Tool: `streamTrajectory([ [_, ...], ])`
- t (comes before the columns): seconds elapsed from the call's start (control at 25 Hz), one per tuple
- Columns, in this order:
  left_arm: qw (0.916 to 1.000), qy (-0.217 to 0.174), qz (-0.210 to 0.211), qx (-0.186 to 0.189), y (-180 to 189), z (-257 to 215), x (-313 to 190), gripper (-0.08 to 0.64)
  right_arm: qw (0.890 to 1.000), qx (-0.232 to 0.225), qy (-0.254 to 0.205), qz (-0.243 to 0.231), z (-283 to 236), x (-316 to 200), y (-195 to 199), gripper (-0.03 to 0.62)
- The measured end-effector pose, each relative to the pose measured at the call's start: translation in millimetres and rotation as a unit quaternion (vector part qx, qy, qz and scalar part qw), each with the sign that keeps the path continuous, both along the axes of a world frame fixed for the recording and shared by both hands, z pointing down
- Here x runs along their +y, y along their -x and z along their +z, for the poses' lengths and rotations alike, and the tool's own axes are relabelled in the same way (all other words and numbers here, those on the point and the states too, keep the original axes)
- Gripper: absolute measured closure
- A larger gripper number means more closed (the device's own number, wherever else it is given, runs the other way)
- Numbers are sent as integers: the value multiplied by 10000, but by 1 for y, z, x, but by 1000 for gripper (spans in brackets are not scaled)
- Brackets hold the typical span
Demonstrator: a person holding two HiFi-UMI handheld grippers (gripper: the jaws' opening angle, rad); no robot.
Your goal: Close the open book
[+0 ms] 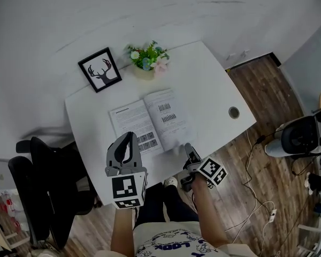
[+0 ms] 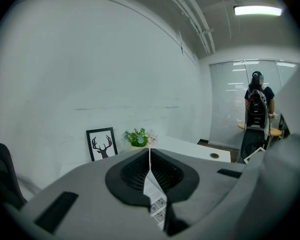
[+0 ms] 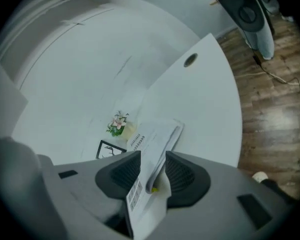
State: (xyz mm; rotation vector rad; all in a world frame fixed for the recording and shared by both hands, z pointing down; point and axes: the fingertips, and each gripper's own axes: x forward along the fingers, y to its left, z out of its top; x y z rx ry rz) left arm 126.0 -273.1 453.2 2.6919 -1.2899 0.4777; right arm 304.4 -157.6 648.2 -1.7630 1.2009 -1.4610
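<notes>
Pinching right-hand pages of the open white printed paper book (image 1: 150, 119) in right tongs (image 3: 152, 171), angled downward; left tongs (image 2: 150, 156) pressed together, level, above it.

We see the book (image 1: 150, 123) as white pages with black print, barcode-like stripes and small grey squares, on a plain white table (image 1: 214, 84). Behind the book, the framed picture (image 1: 100, 69) shows a black deer head on white inside a black frame, and the flowers (image 1: 147, 57) are pink, white and blue among green leaves.
</notes>
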Motion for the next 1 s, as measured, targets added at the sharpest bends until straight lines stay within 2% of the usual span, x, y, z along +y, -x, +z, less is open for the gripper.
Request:
streamTrajectory([
  [0.08, 10000, 12, -34, -4, 2, 1, 0, 532, 9987, -466, 31, 177, 12, 0, 0, 443],
  [0.16, 10000, 12, -71, -15, 4, 1, 0, 532, 9973, -690, 74, 252, 20, -1, 1, 443],
  [0.68, 9994, 21, -334, -73, 20, 3, -11, 532, 9925, -1082, 161, 538, 41, -18, -9, 443],
  [1.0, 9989, -3, -458, -118, 29, 2, -19, 532, 9891, -1223, 6, 817, 44, -28, -24, 445],
])
